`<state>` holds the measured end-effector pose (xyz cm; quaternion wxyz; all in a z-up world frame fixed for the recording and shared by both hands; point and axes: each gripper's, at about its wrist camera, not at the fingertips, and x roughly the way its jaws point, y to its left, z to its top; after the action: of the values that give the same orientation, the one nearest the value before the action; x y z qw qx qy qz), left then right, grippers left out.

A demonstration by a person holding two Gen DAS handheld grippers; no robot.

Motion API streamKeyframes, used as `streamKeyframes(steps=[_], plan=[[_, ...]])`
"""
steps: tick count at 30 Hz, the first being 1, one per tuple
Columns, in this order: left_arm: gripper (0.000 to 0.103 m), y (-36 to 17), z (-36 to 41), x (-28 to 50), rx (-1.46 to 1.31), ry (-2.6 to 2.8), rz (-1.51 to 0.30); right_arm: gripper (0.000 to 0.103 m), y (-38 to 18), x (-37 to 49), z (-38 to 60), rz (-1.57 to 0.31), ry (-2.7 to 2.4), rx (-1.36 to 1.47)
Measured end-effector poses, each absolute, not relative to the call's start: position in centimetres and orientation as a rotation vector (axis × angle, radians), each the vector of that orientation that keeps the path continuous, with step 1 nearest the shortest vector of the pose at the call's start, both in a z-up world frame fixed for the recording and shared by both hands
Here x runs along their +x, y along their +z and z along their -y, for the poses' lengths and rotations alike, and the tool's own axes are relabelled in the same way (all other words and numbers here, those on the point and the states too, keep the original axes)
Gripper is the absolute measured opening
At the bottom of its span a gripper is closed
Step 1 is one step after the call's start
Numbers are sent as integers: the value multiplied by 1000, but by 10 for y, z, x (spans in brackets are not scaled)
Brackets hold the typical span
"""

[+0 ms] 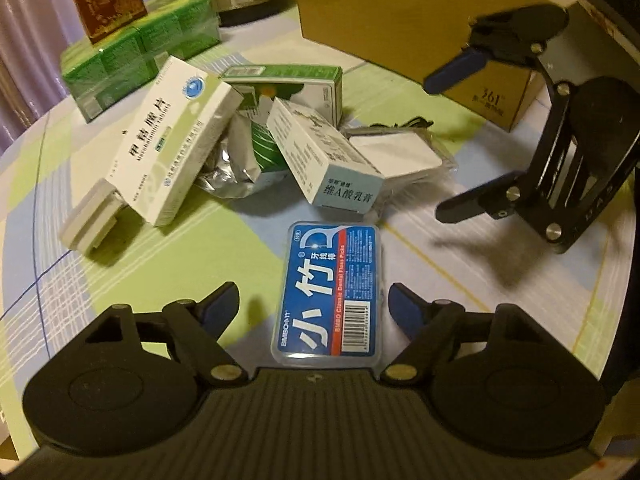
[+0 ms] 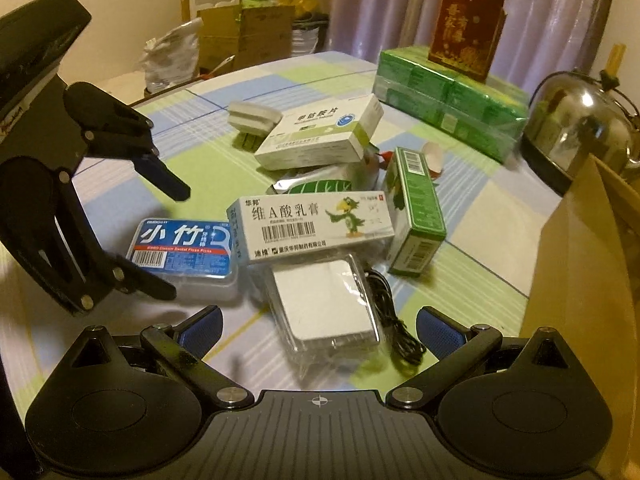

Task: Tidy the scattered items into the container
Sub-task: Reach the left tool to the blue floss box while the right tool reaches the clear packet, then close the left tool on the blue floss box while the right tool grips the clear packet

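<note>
A blue dental floss box lies flat on the checked tablecloth, between the spread fingers of my open left gripper; contact cannot be told. A clear-wrapped white pack with a black cable lies between the fingers of my open right gripper. Behind them sit a pale ointment box, a green box, a white medicine box and a foil sachet. The cardboard box stands at the far right. From the right wrist, the left gripper straddles the floss box.
A white-grey block lies left of the pile. A wrapped green tissue pack carries a red box at the table's back. A steel kettle stands beside the cardboard box. Bags and cartons crowd the room's far wall.
</note>
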<state>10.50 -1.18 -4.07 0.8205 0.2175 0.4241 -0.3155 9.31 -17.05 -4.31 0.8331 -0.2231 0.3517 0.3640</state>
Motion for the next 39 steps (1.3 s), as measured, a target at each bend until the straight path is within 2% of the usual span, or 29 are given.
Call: streamKeyframes(steps=[1, 4, 5, 9, 14, 17, 18, 20, 29, 31, 35, 37, 39], plan=[[74, -43, 13, 108, 462, -672, -918, 101, -44, 95, 169, -746, 774, -476], [54, -44, 12, 114, 431, -692, -946, 101, -46, 102, 167, -757, 788, -478], [53, -44, 11, 115, 425, -692, -950, 100, -47, 104, 166, -760, 793, -478], [53, -42, 7, 116, 413, -691, -965, 86, -53, 111, 164, -791, 815, -476], [53, -37, 4, 111, 409, -711, -959, 82, -58, 117, 160, -810, 826, -481], [53, -37, 6, 107, 424, -718, -961, 68, -60, 119, 160, -827, 825, -467], [53, -38, 7, 107, 432, -722, -961, 59, -60, 119, 161, -829, 820, -464], [53, -38, 11, 105, 444, -733, -958, 54, -58, 117, 164, -830, 816, -455], [53, -40, 18, 86, 451, -771, -963, 54, -52, 77, 184, -903, 779, -429], [55, -42, 19, 81, 458, -772, -964, 58, -52, 71, 189, -912, 778, -406], [64, -40, 20, 79, 439, -761, -954, 72, -52, 69, 191, -912, 774, -377], [70, -38, 20, 80, 422, -756, -949, 73, -52, 68, 188, -899, 775, -387], [71, -38, 21, 81, 414, -751, -944, 73, -53, 69, 185, -892, 779, -395]])
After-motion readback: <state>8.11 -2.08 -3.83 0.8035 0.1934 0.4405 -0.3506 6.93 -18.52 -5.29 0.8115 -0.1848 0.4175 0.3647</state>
